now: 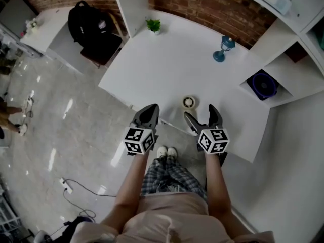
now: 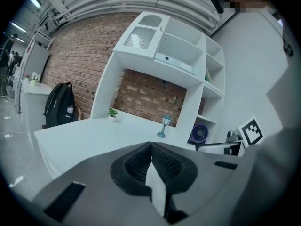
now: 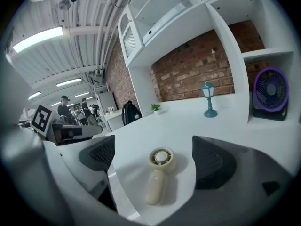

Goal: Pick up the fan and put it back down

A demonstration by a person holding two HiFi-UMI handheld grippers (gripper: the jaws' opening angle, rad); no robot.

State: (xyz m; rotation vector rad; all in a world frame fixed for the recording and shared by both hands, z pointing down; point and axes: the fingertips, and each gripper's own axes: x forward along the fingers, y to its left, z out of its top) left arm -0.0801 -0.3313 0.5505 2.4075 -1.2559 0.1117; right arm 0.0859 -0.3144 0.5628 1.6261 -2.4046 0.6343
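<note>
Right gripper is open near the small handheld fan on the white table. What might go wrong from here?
1. The fan lies flat close to the front edge of the table. A jaw of the open right gripper that nudges it instead of closing could push it off.
2. Its handle looks smooth and rounded, so a grip there may slip or let the head swing down.

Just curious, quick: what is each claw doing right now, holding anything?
Left claw: shut, holding nothing.
Right claw: open, empty; the small fan lies ungripped on the table in front of it.
</note>
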